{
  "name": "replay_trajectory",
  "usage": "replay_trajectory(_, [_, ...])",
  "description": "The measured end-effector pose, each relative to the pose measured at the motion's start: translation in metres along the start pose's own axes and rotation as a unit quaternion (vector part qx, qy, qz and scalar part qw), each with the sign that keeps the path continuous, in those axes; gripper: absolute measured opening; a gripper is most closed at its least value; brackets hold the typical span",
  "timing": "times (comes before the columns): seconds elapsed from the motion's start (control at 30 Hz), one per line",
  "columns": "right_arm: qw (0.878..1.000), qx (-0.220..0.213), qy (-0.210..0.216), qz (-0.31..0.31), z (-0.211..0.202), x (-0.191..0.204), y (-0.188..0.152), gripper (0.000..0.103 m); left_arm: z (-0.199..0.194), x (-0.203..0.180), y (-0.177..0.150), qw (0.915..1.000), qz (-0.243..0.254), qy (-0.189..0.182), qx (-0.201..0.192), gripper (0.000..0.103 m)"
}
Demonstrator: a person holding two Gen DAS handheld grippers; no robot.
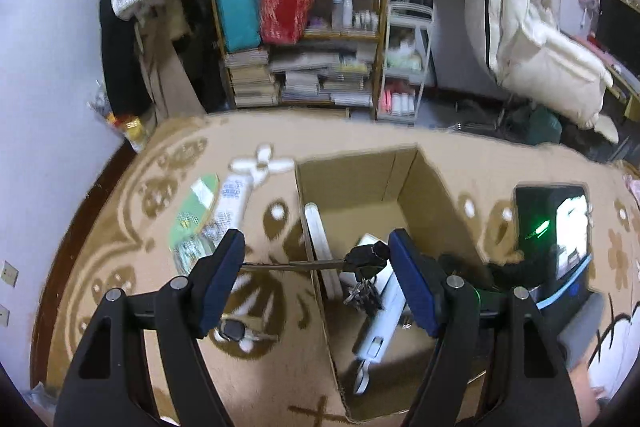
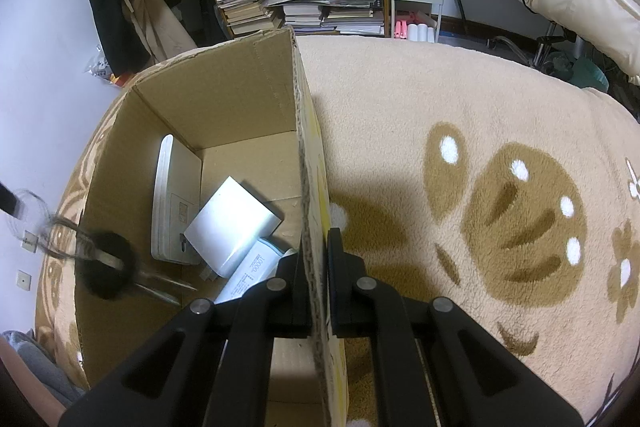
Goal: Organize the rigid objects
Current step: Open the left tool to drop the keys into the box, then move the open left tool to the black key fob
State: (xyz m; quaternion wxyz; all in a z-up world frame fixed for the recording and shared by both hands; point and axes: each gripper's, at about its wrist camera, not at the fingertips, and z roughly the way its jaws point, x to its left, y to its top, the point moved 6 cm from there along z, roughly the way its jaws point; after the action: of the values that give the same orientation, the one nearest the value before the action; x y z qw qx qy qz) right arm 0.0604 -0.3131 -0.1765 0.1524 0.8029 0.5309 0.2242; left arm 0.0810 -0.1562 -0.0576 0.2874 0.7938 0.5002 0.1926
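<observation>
Right gripper [image 2: 316, 267], bottom centre of its frame, has jaws pinched on the brown cardboard box [image 2: 240, 99] wall, likely to steady it, while left gripper [image 1: 316, 267], jaws wide, hangs over the box's left edge with a black-headed key bunch [image 1: 366, 259] between them, apparently dropping in.

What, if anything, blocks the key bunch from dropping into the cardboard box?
Nothing visible does. The key bunch hangs over the open-topped cardboard box. Only a white box and a power bank lie on its floor below.
</observation>
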Motion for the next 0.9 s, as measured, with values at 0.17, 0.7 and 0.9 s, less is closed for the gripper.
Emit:
replay_trajectory(0.17, [1.0, 0.0, -0.001, -0.001, 0.0, 0.0, 0.0, 0.007, 0.028, 0.007, -0.022, 0.9992, 0.001, 0.01, 0.039, 0.074])
replay_trajectory(0.7, [1.0, 0.0, 0.0, -0.001, 0.0, 0.001, 0.0, 0.007, 0.025, 0.04, -0.017, 0.9978, 0.008, 0.061, 0.027, 0.1])
replay_trajectory(0.9, [1.0, 0.0, 0.0, -0.001, 0.0, 0.001, 0.0, 0.007, 0.035, 0.079, -0.024, 0.9959, -0.037, 0.062, 0.054, 0.1])
